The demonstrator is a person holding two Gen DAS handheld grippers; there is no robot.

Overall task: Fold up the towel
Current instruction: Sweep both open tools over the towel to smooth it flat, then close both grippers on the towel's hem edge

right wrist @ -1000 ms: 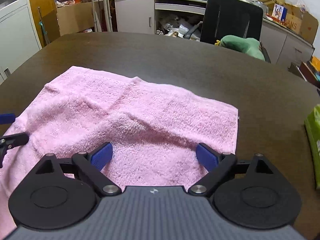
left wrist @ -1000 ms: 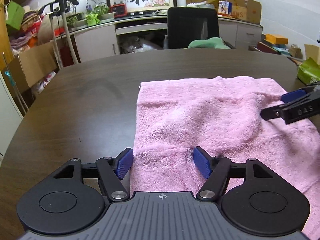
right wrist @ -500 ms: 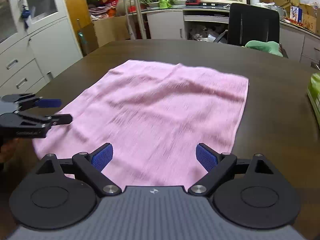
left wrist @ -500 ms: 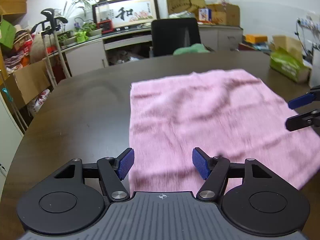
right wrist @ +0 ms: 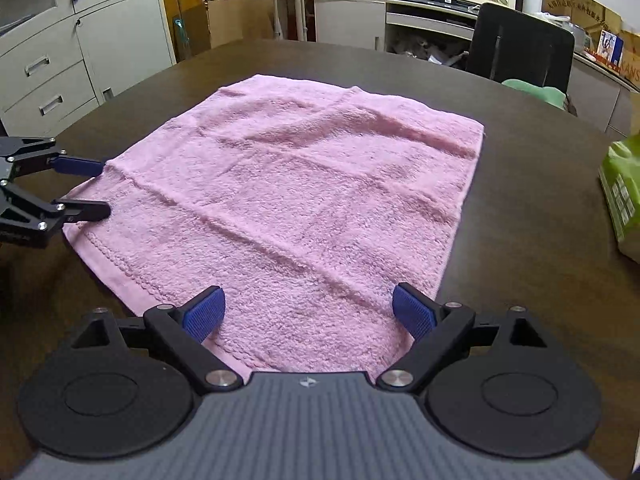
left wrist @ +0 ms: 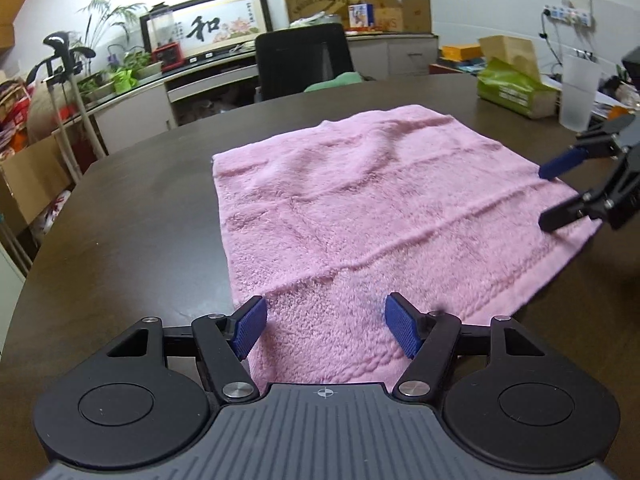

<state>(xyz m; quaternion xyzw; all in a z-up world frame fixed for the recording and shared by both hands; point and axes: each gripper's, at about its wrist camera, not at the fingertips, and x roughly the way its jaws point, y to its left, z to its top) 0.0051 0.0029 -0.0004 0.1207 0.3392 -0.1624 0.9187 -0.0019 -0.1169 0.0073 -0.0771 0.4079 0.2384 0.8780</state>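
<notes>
your pink towel point(left wrist: 372, 216) lies flat on the dark surface point(left wrist: 120, 240), straight ahead, near hem between both tongs. left tongs point(left wrist: 324, 326) and right tongs point(right wrist: 308, 312) gape wide, gripping nothing, one at each near corner, equally close.

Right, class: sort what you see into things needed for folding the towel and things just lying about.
Needed:
pink towel
left tool, open
right tool, open
dark table

Lying about:
green tissue pack
frosted cup
black chair
</notes>
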